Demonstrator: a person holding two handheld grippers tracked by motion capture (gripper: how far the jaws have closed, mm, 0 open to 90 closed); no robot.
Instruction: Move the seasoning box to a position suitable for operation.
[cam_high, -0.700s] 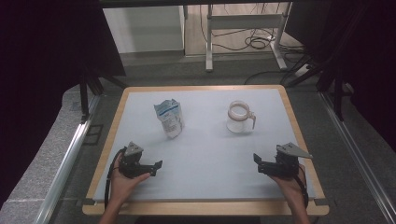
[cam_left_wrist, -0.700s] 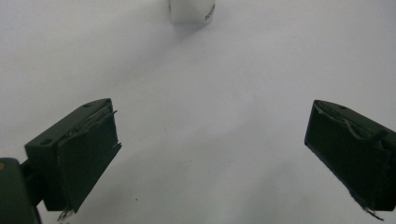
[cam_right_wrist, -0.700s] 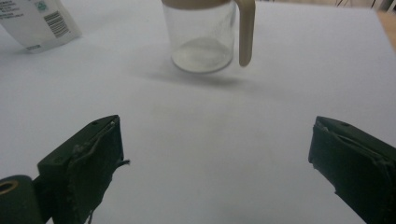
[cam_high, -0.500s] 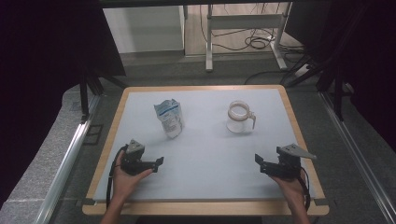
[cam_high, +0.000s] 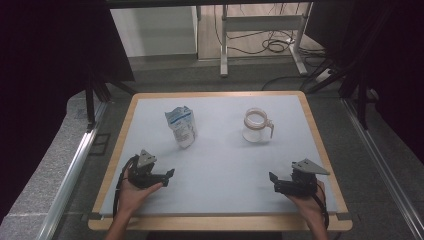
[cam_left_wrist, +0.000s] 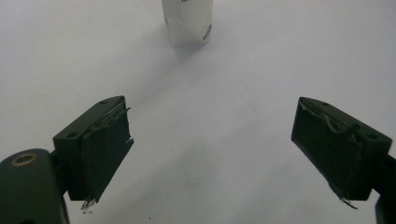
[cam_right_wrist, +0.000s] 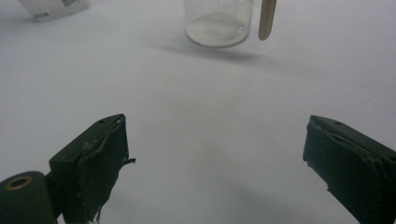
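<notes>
Left gripper (cam_high: 169, 174) rests low over the near-left part of the table, held in the person's left hand (cam_high: 135, 192), with its jaws spread wide and nothing between them. Right gripper (cam_high: 273, 179) sits at the near-right in the right hand (cam_high: 307, 200), jaws likewise parted and empty. In the left gripper view the jaws face a white pouch (cam_left_wrist: 187, 21) standing upright farther out; in the right gripper view they face a glass jar (cam_right_wrist: 219, 21).

Step in hand, as judged: approach not yet begun. Both tools stand well apart from their targets, each aimed roughly at its own.

Location of work items: the pouch (cam_high: 181, 127) stands at the far-left of the mat; the jar (cam_high: 256, 125) stands at the far-right, well apart from the pouch.

Next move, as judged:
1. Advance the left gripper to the pouch and close across its crumpled upper body. Soft film will likely yield, so grip gently.
2. Advance the right gripper to the jar; its smooth, rigid, round wall calls for a centred grip.

Materials and shapes:
- Pouch: thin, creased white film with blue print, top crumpled.
- Jar: clear glass, cylindrical, pale rim band, tan handle-like strip (cam_right_wrist: 267, 18) at one side.
- Mat (cam_high: 220, 165): matte, pale grey-blue, framed by a light wooden border (cam_high: 320, 145).
- Jaw pads: black, worn and frayed at the edges.
</notes>
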